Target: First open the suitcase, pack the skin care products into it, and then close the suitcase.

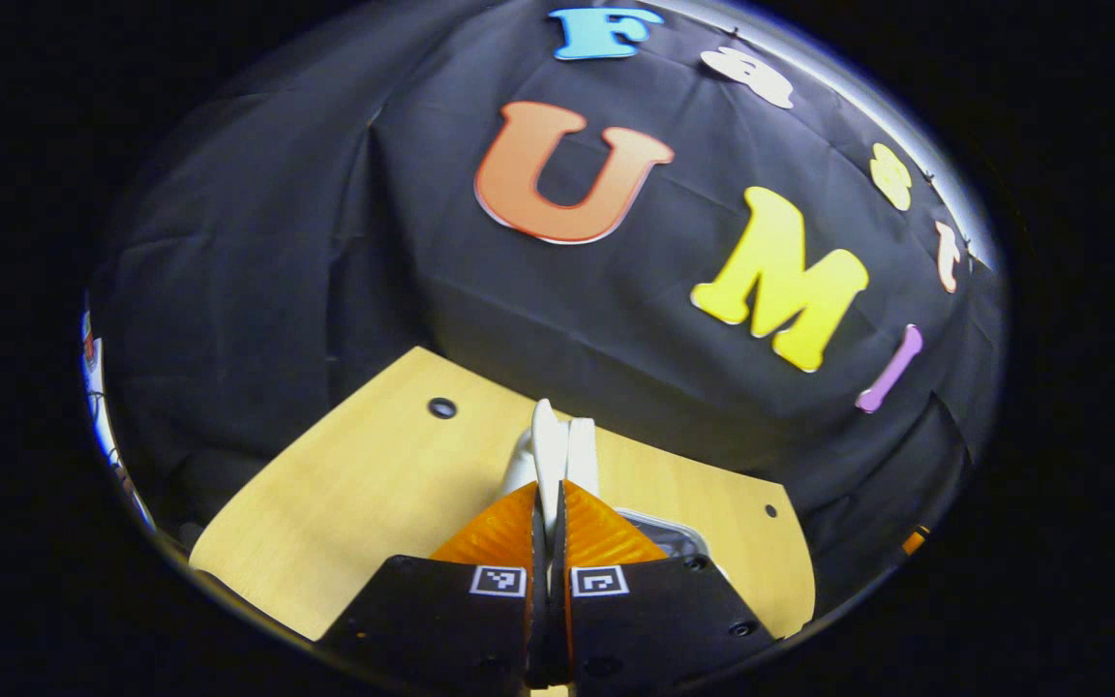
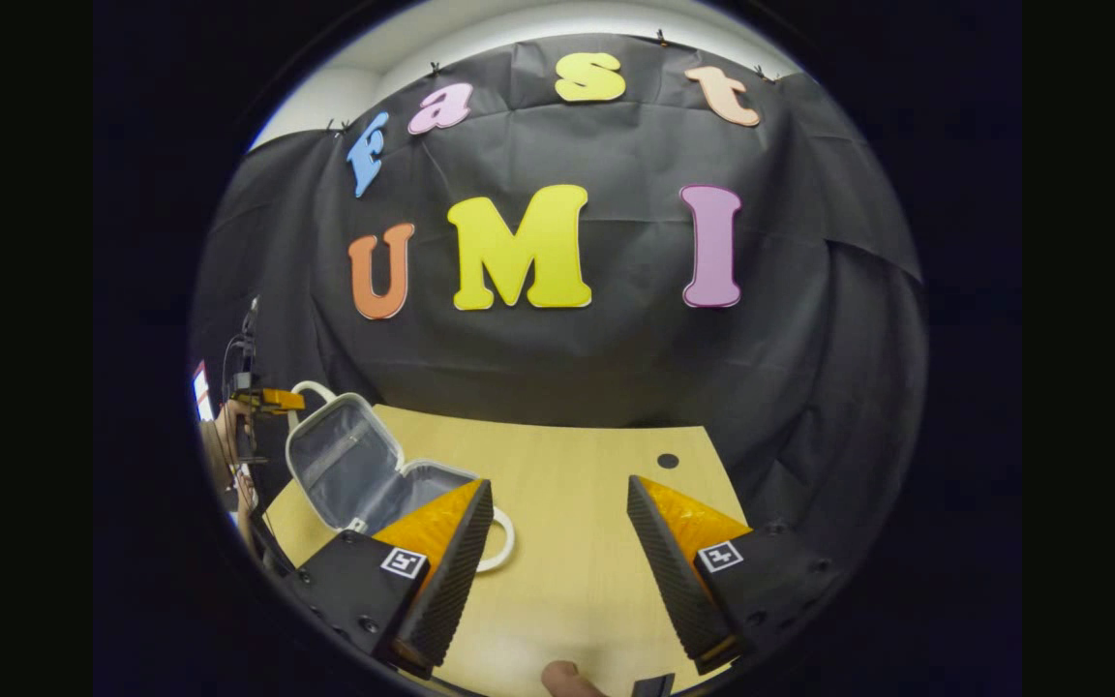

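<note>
Left gripper [image 1: 550, 503] clamped on white loop handle [image 1: 550, 447] at rim of raised lid, both fingers pressed against it. Right gripper [image 2: 557, 528] spread wide, holding nothing, above light wooden tabletop [image 2: 577, 561]. Small grey fabric suitcase with white trim [image 2: 349, 474] stands open at table's left end in right gripper view, lid tilted up, grey lining exposed; second white handle [image 2: 502, 542] lies flat on table. Person's hand [image 2: 221, 436] beside lid.

Two black finger mounts on the left gripper [image 1: 550, 542], each with a small square white coded marker and round screws. Same black mounts, markers and screws on the right gripper [image 2: 557, 542], with ribbed inner faces on wedge-shaped fingers [image 2: 456, 561].
</note>
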A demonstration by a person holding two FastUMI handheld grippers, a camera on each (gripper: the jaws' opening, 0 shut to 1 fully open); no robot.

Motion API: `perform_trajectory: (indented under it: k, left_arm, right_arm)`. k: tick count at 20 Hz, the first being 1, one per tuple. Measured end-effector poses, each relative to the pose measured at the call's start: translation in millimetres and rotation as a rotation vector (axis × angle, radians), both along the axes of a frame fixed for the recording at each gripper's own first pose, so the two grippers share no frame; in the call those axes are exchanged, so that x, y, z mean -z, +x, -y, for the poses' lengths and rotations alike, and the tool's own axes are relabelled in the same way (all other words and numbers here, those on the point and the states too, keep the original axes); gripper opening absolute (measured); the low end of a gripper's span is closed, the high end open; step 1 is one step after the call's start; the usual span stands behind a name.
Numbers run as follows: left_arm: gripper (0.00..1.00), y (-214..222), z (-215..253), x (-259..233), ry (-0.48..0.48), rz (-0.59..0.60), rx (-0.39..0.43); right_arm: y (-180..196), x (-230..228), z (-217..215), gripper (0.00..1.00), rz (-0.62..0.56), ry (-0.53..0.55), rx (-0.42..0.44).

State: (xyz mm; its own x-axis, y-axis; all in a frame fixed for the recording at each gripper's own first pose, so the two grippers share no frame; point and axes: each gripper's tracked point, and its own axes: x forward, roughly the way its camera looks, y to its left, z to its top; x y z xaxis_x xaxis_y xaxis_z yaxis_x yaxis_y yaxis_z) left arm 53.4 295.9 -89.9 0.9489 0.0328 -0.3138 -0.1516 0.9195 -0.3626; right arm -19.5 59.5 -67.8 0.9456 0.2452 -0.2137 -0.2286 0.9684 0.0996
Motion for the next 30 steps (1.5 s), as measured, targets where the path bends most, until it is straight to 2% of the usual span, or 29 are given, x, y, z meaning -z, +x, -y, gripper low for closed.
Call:
perform_trajectory:
  k: [1, 2, 6, 7, 8, 10, 11, 17, 23, 24, 28, 29, 30]
  left_arm:
    - [0.03, 0, 19, -7, 0.01, 0.014, 0.03]
    - [0.03, -1, 43, -11, 0.014, 0.022, 0.068]
    - [0.03, 2, 120, -24, -0.016, 0.034, 0.165]
    - [0.03, 5, 138, -20, -0.029, 0.036, 0.186]
    - [0.03, 7, 156, -15, -0.043, 0.037, 0.2]
    - [0.03, 14, 187, -4, -0.069, 0.032, 0.221]
    - [0.03, 15, 202, 4, -0.07, 0.023, 0.231]
    - [0.03, 32, 281, 69, -0.047, -0.099, 0.301]
    - [0.03, 45, 321, 136, 0.071, -0.237, 0.335]
    - [0.04, 44, 322, 144, 0.097, -0.256, 0.333]
    - [0.04, 36, 325, 169, 0.165, -0.341, 0.335]
    - [0.05, 33, 326, 173, 0.162, -0.369, 0.327]
    - [0.17, 29, 327, 172, 0.158, -0.383, 0.315]
  right_arm:
    - [-1, -3, 1, 0.8, 0.008, 0.009, -0.015]
    - [-2, -5, 2, 0.82, 0.015, 0.017, -0.026]
    - [-3, -3, 12, 0.83, 0.022, 0.021, -0.068]
    - [-3, -2, 15, 0.8, 0.021, 0.021, -0.074]
    - [-3, 0, 19, 0.83, 0.015, 0.023, -0.076]
    - [-3, 8, 26, 0.8, -0.007, 0.029, -0.081]
    - [-4, 11, 31, 0.83, -0.014, 0.028, -0.084]
    - [-1, 29, 60, 0.83, -0.05, -0.003, -0.074]
    - [-3, 45, 94, 0.79, -0.066, -0.03, -0.032]
    - [-3, 44, 98, 0.83, -0.063, -0.03, -0.024]
    - [-2, 44, 107, 0.83, -0.065, -0.017, 0.007]
    - [-2, 44, 106, 0.83, -0.064, -0.013, 0.013]
    - [-2, 42, 104, 0.83, -0.061, -0.01, 0.016]
